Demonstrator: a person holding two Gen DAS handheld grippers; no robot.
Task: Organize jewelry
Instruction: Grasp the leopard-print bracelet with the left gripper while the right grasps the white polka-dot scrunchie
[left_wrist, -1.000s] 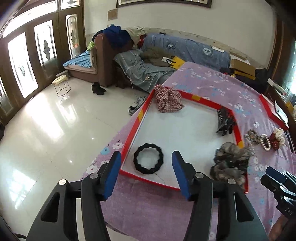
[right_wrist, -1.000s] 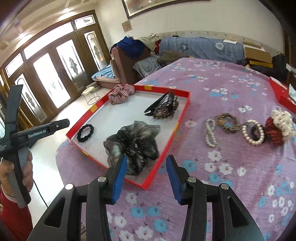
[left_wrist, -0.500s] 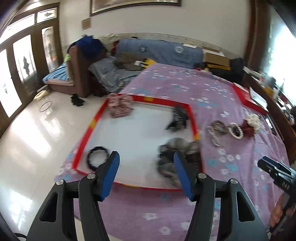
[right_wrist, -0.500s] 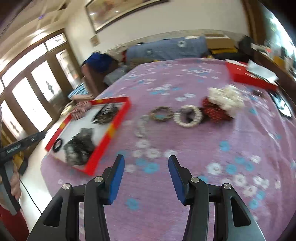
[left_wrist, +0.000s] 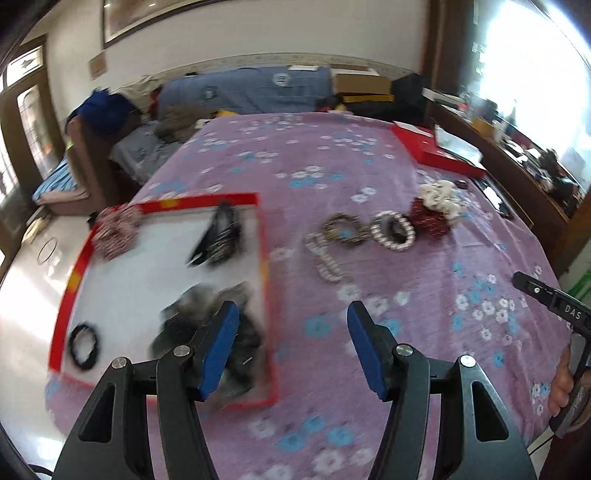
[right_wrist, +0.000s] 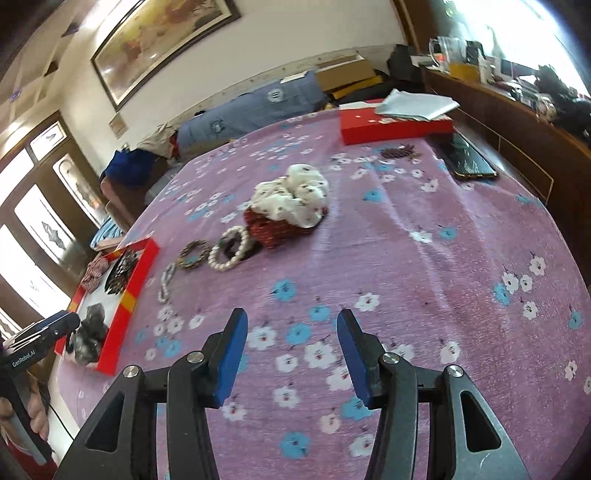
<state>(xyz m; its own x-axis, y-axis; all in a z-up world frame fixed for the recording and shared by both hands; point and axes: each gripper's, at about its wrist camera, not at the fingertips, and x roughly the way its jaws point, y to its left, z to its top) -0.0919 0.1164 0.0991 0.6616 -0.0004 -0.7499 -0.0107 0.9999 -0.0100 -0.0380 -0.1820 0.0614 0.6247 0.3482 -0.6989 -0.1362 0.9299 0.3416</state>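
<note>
A red-rimmed white tray (left_wrist: 263, 258) on the purple flowered cloth holds a checked scrunchie (left_wrist: 116, 229), a black hair clip (left_wrist: 218, 236), a dark gauzy scrunchie (left_wrist: 207, 325) and a black ring scrunchie (left_wrist: 83, 345). Right of it on the cloth lie a small pearl loop (left_wrist: 327, 260), a brown beaded bracelet (left_wrist: 343, 229), a pearl bracelet (left_wrist: 393, 230), a red scrunchie (left_wrist: 428, 221) and a white scrunchie (right_wrist: 295, 195). My left gripper (left_wrist: 291, 345) is open and empty near the tray's right corner. My right gripper (right_wrist: 290, 354) is open and empty over bare cloth, short of the bracelets (right_wrist: 225, 249).
A red box (right_wrist: 391, 123) with paper on it stands at the table's far right. A dark phone (right_wrist: 467, 157) and a small dark chain (right_wrist: 397, 151) lie near it. A sofa with clothes stands beyond the table. The table edge drops to tiled floor on the left.
Both grippers have swung to the right, from facing the tray toward the loose jewelry on the cloth. Both stay open and empty. Nothing on the table has moved.
</note>
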